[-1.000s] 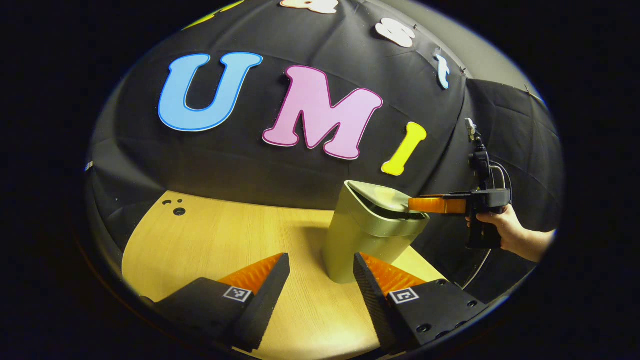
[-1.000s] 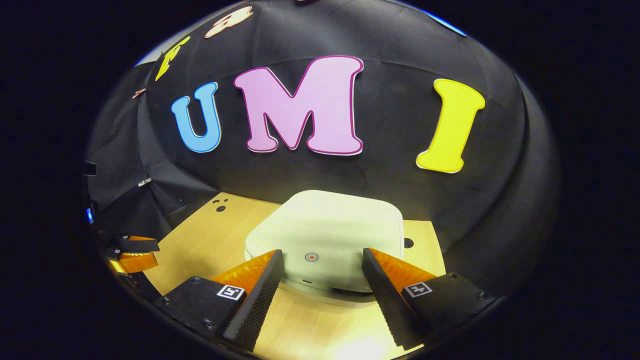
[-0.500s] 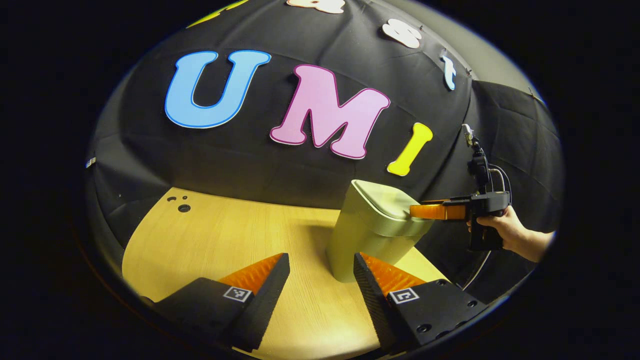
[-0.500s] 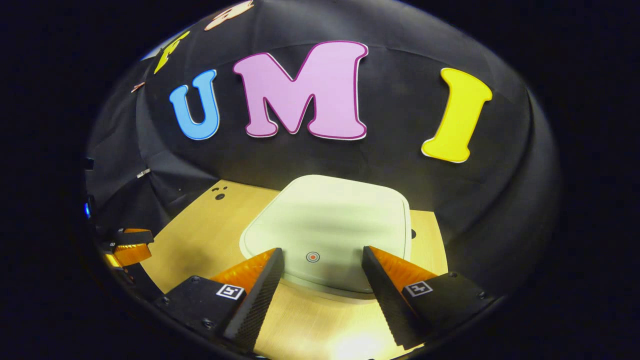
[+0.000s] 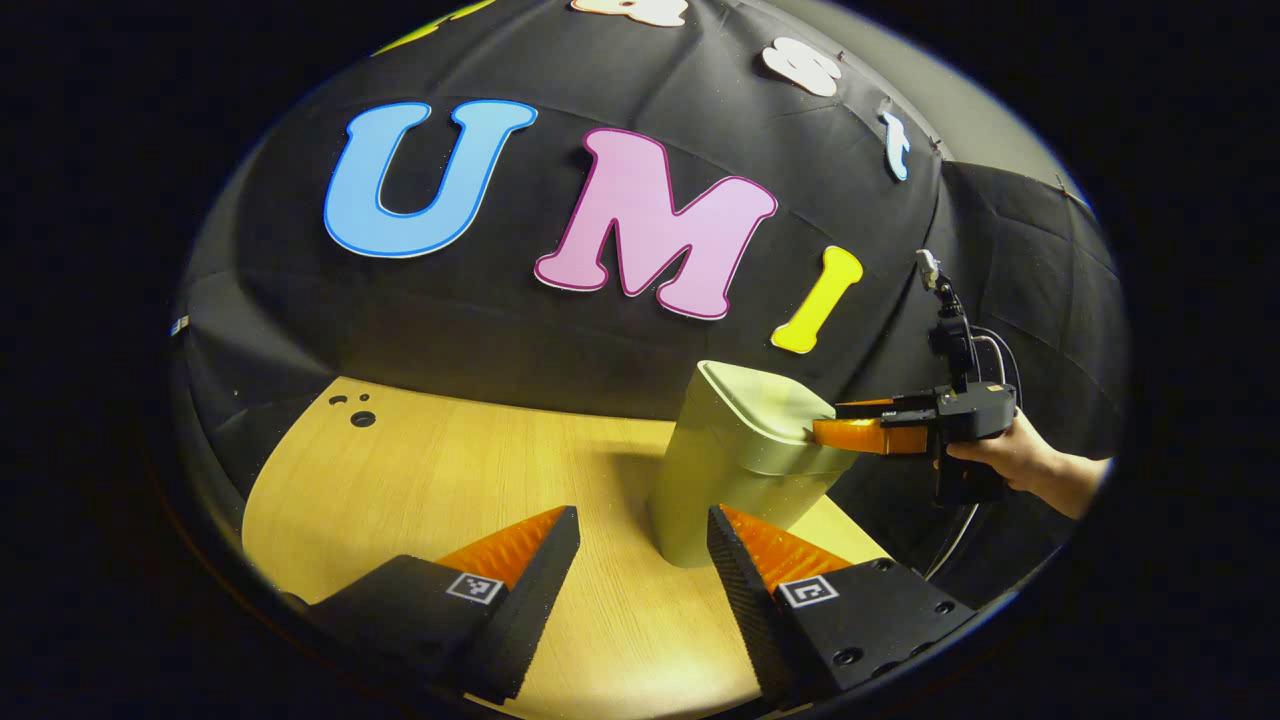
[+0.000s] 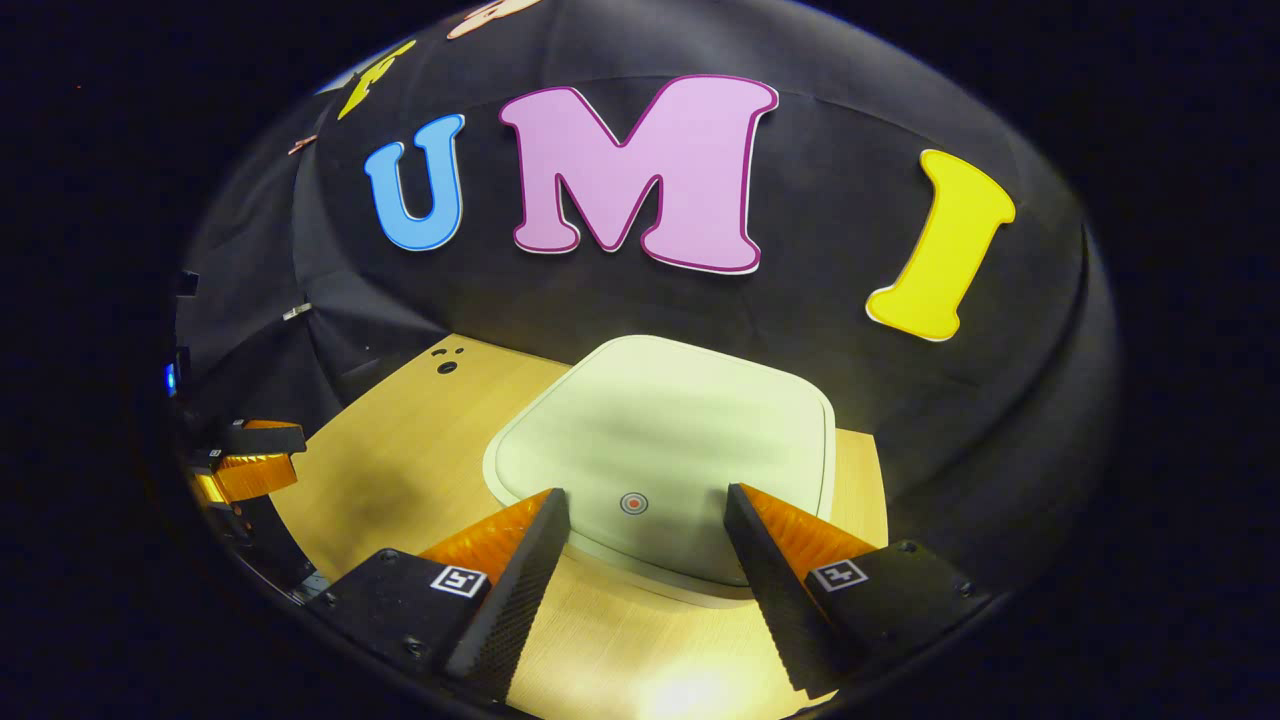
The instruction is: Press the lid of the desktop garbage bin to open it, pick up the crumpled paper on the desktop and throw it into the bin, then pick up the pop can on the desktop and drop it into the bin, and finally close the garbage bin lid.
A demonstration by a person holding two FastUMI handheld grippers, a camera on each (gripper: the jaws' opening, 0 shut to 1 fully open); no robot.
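Right gripper (image 6: 645, 520) is spread wide, w/ nothing between the fingers, and its tips sit at the near edge of the bin lid (image 6: 665, 440). From the left gripper view I see this same right gripper (image 5: 835, 432) come in from the side, about level, tips touching the lid's edge on the bin (image 5: 735, 470). Lid lies flat on the bin, so it looks closed; paper and can are prob. inside already, but I cannot see inside. A small round mark (image 6: 634, 503) on the lid lies straight ahead between my right fingers, very near.

Left gripper (image 5: 640, 545) is also spread, holding nothing, low over the wooden desktop (image 5: 450, 470); the bin stands just ahead and a bit right of it. Right hand is nearer to the lid, so any last press is for the right one, I think.
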